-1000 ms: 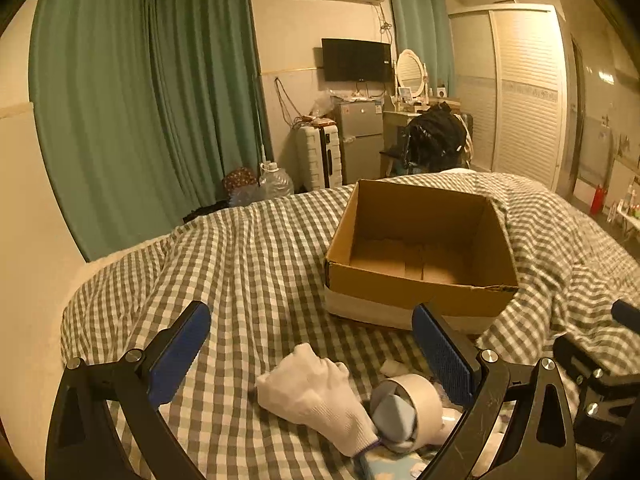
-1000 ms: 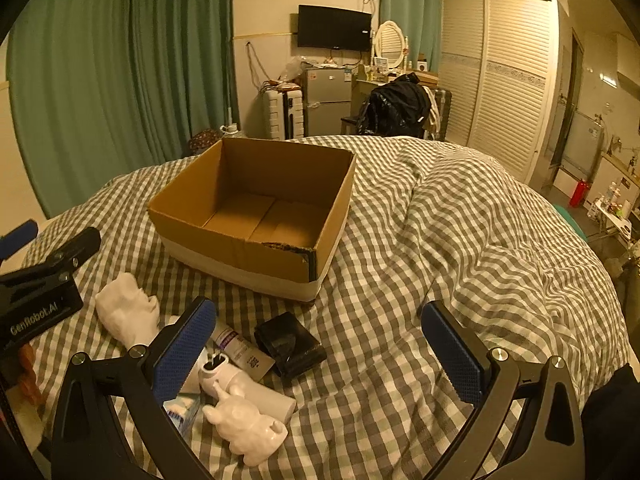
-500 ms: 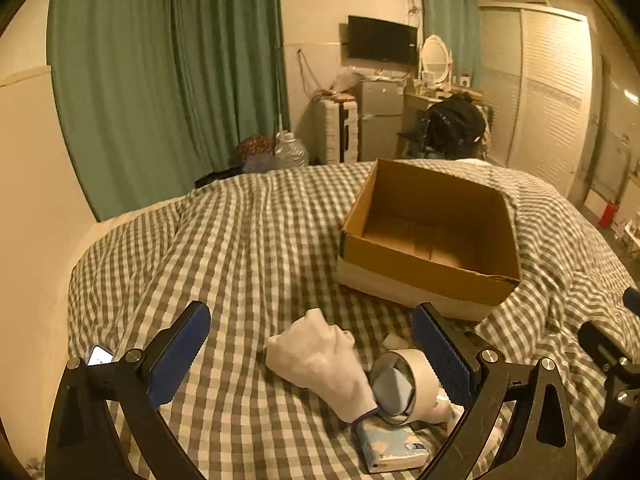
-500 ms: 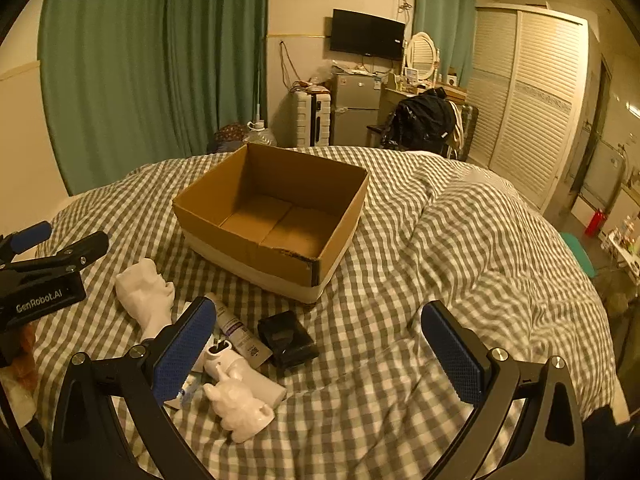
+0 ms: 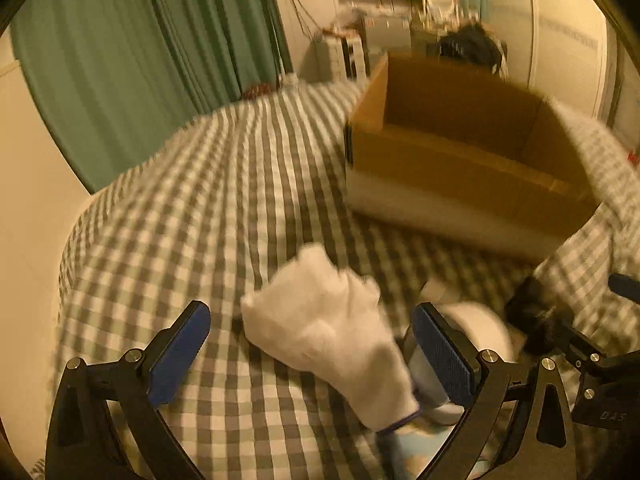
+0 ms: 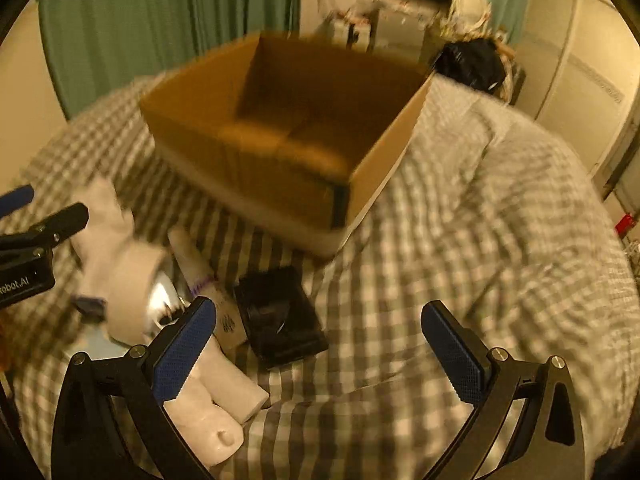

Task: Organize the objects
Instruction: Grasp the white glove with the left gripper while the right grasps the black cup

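Only the right wrist view shows the black wallet (image 6: 280, 316) flat.

Both views motion-blurred. Tape roll (image 5: 476, 344) partly hidden behind glove (image 5: 332, 340); tube (image 6: 208, 280) label unreadable; figurine (image 6: 208, 416) half-covered by finger.

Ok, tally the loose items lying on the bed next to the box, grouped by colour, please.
White: 4, glove, tape roll, tube, figurine
Black: 1, wallet
Pale blue: 1, packet, mostly hidden
Total: 6
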`<state>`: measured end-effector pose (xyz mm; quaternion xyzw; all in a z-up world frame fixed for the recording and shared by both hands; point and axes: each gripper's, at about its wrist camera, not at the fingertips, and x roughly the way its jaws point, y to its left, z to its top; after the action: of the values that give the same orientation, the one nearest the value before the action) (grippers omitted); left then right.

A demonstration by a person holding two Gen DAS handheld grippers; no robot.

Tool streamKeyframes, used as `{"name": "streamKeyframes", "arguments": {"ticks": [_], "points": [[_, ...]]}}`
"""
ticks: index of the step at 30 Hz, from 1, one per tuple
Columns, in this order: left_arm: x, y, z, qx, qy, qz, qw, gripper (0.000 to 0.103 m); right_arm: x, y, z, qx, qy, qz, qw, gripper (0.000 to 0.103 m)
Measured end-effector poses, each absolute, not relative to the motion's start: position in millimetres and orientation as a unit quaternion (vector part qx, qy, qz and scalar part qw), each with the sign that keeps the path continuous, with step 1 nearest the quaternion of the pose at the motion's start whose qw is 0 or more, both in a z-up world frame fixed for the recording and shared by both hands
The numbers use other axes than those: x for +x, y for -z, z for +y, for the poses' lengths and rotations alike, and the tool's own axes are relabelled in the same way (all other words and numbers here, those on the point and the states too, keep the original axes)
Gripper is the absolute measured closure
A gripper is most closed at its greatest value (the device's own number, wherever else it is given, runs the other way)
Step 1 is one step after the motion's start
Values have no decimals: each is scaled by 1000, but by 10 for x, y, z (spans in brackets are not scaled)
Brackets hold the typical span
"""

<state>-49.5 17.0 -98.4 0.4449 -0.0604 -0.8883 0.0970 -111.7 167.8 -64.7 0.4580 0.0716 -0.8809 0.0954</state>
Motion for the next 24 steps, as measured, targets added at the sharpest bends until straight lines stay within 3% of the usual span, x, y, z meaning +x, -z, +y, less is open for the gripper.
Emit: {"name": "streamKeyframes", "arguments": {"ticks": [4,11,13,17,20,21,22,24], "points": [[-626,1259,147,495,861,-62,95,0,-1188,935,1666,490,862,71,106,0],[-717,1542,-113,568,819,46,67,0,-1168,1011,1638,498,856,80,109,2],[-707,1571,-75,575,814,37,66,0,-1161,1029,1623,500,855,82,110,13],[-733,1735,217,598,791,-73,102,0,-1202,1046,1574,500,855,84,113,24],[-697,1684,192,591,798,-59,100,0,-1197,1040,1581,498,855,82,117,49],[-685,1654,173,588,801,-51,99,2,-1193,1048,1594,500,854,75,122,55],[-659,1601,151,580,807,-41,97,4,-1203,1053,1599,500,854,71,124,55],[-602,1507,127,565,819,-30,100,21,-1186,1046,1632,497,856,63,125,56]]}}
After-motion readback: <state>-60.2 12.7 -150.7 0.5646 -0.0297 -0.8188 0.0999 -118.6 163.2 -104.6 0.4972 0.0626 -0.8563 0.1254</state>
